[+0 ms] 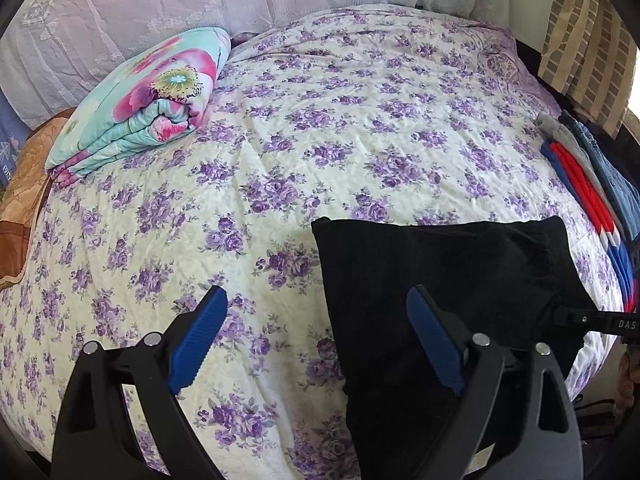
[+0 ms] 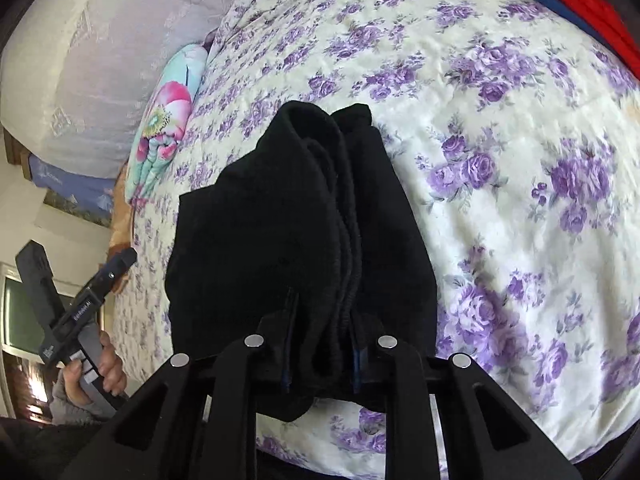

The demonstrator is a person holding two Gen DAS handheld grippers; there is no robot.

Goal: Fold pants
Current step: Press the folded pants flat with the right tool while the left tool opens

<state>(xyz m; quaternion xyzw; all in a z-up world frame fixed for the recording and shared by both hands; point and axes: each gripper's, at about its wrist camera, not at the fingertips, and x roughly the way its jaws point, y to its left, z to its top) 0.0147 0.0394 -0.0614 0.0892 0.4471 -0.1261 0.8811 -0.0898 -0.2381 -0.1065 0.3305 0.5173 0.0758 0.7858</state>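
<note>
Black pants lie folded on the purple-flowered bedspread, near its front right edge. My left gripper hovers open over the pants' left edge, one blue pad above the black cloth and the other above the bedspread, nothing between them. In the right wrist view the pants bunch into thick folds that run between the fingers of my right gripper, which is shut on the cloth. Its fingertips are buried in the fabric. The left gripper's body shows at the left, held by a hand.
A folded turquoise and pink quilt lies at the bed's far left. A stack of folded red, blue, grey and denim clothes sits along the right edge. A lace-covered headboard runs behind, and a brown blanket hangs at the left.
</note>
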